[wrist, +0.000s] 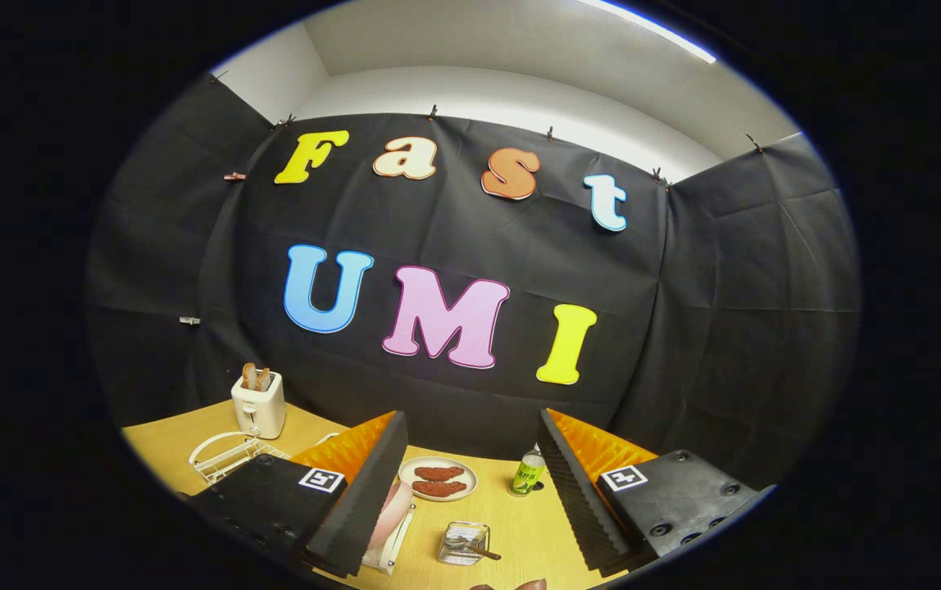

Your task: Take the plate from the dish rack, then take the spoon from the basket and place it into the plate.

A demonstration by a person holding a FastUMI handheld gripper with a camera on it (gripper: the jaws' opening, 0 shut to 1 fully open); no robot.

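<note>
- Yellowish wooden table [520, 533], black cloth walls all round, white wall and ceiling up top.
- Gripper [470, 483] hanging above the table, fingers spread wide, holding nothing.
- Spoon [470, 544] lying in a small clear basket [462, 545], between the fingers and close in.
- Pink plate [393, 508] upright in a white rack [388, 549], right by the left finger.
- Further off: dish with two brown patties [438, 479], green can [527, 475], white toaster [258, 404] beside a wire rack [229, 455].
</note>
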